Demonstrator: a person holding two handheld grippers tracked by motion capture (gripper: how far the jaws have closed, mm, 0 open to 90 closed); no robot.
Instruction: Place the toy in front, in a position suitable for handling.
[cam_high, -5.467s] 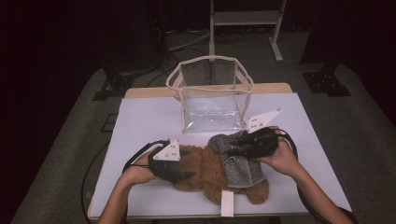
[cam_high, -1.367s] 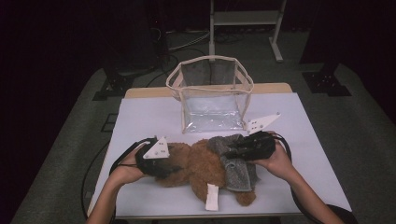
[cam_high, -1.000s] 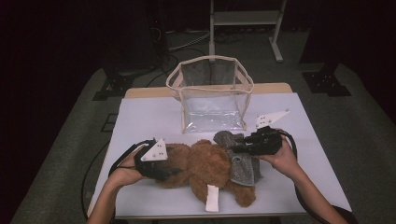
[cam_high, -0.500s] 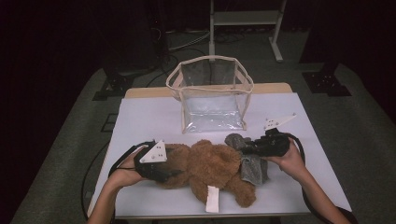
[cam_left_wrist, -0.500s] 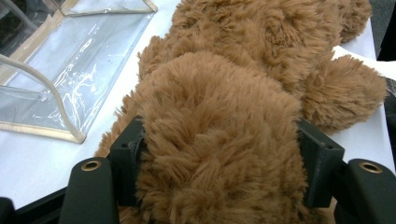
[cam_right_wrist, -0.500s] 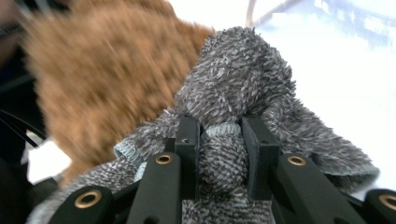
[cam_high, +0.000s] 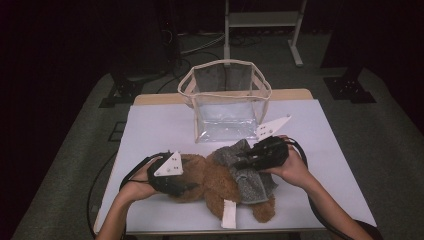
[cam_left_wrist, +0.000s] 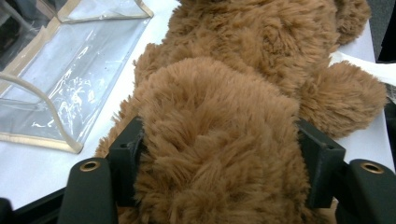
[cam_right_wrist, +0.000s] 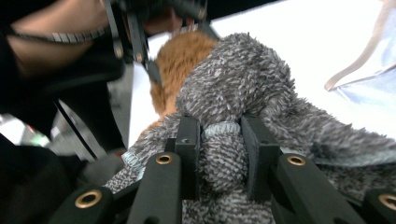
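Dark floor and a metal stand surround your white table (cam_high: 150, 125), and at its far middle stands a clear bag (cam_high: 226, 102) with a cream-trimmed rim, mouth open upward. Nearer you, the brown teddy bear (cam_high: 215, 180) lies along the front of the table, head toward your left, a white tag (cam_high: 229, 214) trailing from it at the front edge. Its grey knit sweater (cam_high: 247, 177) is bunched on the half toward your right, partly lifted off the fur.

Your left gripper (cam_high: 172, 177) has its jaws spread wide around the bear's head, pressed into the plush on both sides in the left gripper view (cam_left_wrist: 219, 154). Hold that clamp firm and low to the table; it looks like your anchor, so don't let it ride up.

Your right gripper (cam_high: 252, 159) has its jaws closed on a thick fold of the sweater, seen gripped between the two black jaws in the right gripper view (cam_right_wrist: 219, 154). The work in hand appears to be drawing the sweater off the bear. Pull away from the head along the body, not upward, so the knit slides instead of dragging the whole toy. Watch that you grip knit only, no fur beneath. If the sweater snags on an arm, ease back and re-grip nearer the hem. Keep clear of the bag just behind.
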